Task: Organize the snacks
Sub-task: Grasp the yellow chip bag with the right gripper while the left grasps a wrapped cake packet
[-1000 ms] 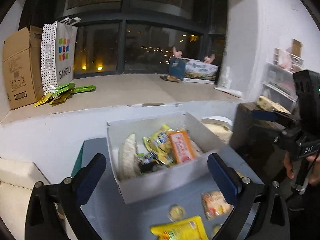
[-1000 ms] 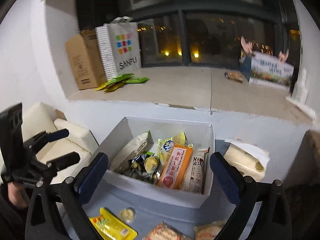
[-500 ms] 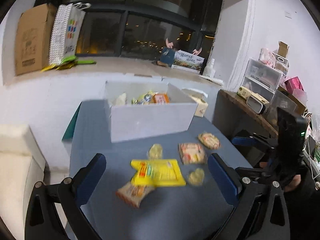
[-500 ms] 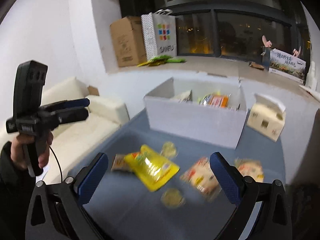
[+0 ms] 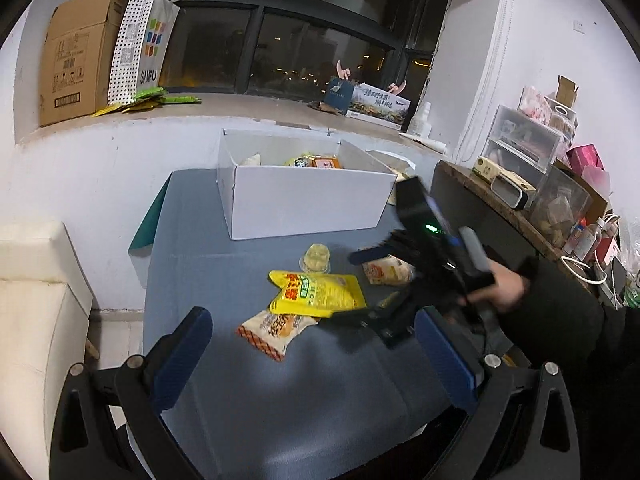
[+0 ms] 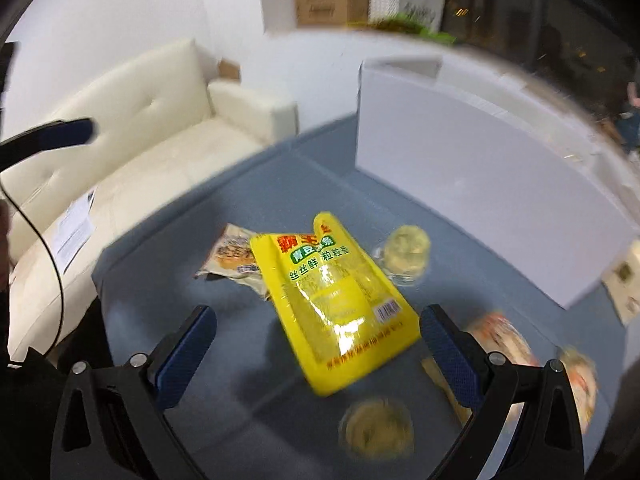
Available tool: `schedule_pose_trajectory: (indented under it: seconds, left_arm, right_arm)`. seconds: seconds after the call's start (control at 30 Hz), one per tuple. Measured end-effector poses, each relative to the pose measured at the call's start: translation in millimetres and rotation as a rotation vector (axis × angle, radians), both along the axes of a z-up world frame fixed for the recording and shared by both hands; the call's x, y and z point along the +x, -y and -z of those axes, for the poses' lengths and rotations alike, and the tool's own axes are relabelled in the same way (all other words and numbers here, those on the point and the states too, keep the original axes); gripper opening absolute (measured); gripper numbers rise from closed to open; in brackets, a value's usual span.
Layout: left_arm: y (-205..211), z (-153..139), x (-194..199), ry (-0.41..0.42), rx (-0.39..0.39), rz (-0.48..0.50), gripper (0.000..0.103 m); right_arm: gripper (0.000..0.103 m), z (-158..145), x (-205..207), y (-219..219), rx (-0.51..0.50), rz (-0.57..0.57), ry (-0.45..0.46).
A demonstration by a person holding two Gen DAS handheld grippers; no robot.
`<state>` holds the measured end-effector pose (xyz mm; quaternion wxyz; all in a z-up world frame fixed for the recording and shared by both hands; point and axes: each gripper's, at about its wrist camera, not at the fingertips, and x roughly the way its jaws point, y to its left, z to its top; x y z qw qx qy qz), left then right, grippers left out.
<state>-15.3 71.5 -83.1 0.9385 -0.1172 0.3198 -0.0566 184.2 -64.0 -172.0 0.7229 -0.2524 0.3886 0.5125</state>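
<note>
The yellow snack pouch [image 6: 338, 300] lies flat on the blue surface [image 5: 280, 408], in front of the white box [image 5: 304, 200]. The right tongs [image 6: 316, 344] are spread wide just above the pouch's near end, gripping nothing. The left tongs [image 5: 312, 354], nearer than the pouch, also stand apart and empty.

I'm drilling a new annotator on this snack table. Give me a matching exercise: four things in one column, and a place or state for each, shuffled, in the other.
Things:
1. yellow snack bag
2. white box
3. cardboard carton
4. right gripper

Places or states:
A. on the window ledge
B. open, above the yellow bag
C. at the table's far end, snacks inside
D. flat on the blue table, overlapping a smaller packet

Pairs: 1-D, 2-C, 3-A, 4-B
</note>
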Motion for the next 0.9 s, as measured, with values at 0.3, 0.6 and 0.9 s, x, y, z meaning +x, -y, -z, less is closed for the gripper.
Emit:
schedule_pose_trajectory:
  seconds: [0.3,0.6,0.9]
  left_arm:
    - [-7,12,-1,-0.021,-0.030,-0.003,0.103]
    - [-6,28,8,-0.059,-0.043,-0.006,0.103]
    - [4,68,67,-0.218,-0.054,-0.025,0.103]
  right_arm:
    - [0.103,28,25,-38,-0.132,-0.123,-0.065]
    - [0.054,22,40,-13,-0.069,-0.023,-0.108]
    - [0.046,-33,8,55,0.165,0.150,-0.079]
